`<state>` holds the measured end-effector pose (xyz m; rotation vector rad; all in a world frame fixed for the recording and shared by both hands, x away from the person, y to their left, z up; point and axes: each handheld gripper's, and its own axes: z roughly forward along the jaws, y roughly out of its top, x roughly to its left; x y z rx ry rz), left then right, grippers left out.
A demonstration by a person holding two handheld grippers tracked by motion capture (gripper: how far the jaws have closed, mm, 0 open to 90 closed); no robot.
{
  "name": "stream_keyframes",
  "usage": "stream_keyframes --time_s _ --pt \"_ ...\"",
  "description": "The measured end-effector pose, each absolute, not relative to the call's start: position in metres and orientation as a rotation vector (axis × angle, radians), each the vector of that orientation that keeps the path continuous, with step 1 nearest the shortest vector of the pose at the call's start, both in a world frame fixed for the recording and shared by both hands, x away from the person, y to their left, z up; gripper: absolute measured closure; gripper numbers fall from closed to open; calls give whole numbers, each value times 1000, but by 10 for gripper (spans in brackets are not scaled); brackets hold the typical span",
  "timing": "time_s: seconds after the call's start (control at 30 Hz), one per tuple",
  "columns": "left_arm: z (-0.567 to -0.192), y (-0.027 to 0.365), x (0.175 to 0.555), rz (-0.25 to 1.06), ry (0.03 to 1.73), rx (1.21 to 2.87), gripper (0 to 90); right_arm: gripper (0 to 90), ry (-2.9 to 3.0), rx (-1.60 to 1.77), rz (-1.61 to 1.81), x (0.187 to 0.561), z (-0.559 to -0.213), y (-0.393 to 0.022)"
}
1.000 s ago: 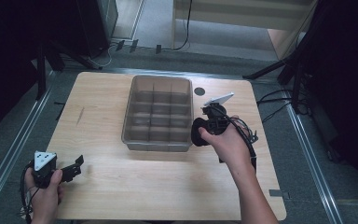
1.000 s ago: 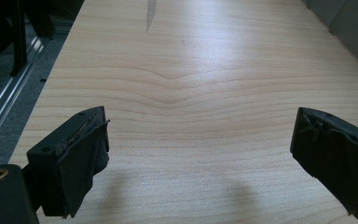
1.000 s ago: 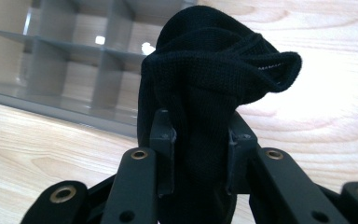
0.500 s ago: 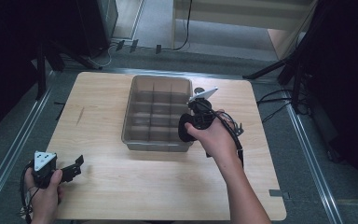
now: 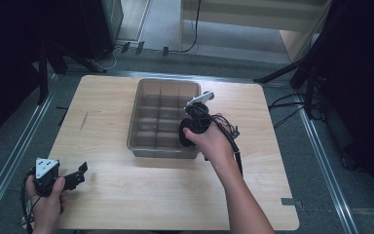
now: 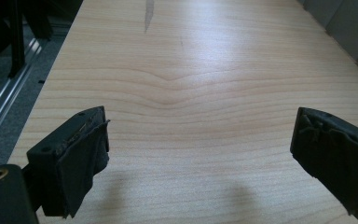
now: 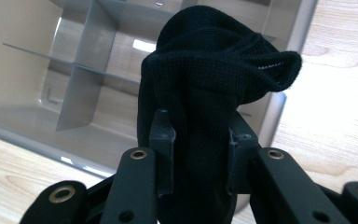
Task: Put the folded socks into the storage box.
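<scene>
The right hand-held gripper (image 7: 199,154) is clamped on a black knitted sock (image 7: 214,79), bunched and rolled, with the pads pinching its lower part and the bulk of the fabric standing up above the jaws. From the high view that right hand-held gripper (image 5: 191,130) hangs over the near right corner of the grey divided tray (image 5: 141,105), so the sock (image 5: 186,135) sits right at the tray's rim, over or just inside its edge; which compartment it is lined up with I cannot say. In the right gripper view the tray (image 7: 37,70) lies directly behind the sock, its dividers and bare floor visible. So my read: the pick-up is done, the carry is about there, and what is left is lowering the sock into a compartment and letting go. None of the compartments in view holds anything, so this looks like an early item. Meanwhile the left hand-held gripper (image 5: 75,174) is parked at the near left corner of the wooden surface (image 5: 253,195), well apart from the tray, its jaws standing wide with nothing between them, just bare wood (image 6: 191,93) ahead.
</scene>
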<state>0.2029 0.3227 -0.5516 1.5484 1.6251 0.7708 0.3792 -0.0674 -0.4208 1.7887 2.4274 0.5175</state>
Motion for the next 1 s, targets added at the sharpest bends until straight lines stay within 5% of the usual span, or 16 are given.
stream_keyframes --time_s 0.3,0.37,1.0 --pt "-552 323 203 769 1626 1546 48 667 2420 1788 468 385 -443 -64" --pt "-552 323 203 769 1626 1547 48 569 2449 1810 467 386 -449 -65" --pt "-552 322 203 773 1626 1548 48 419 2451 1810 636 375 -426 -68"
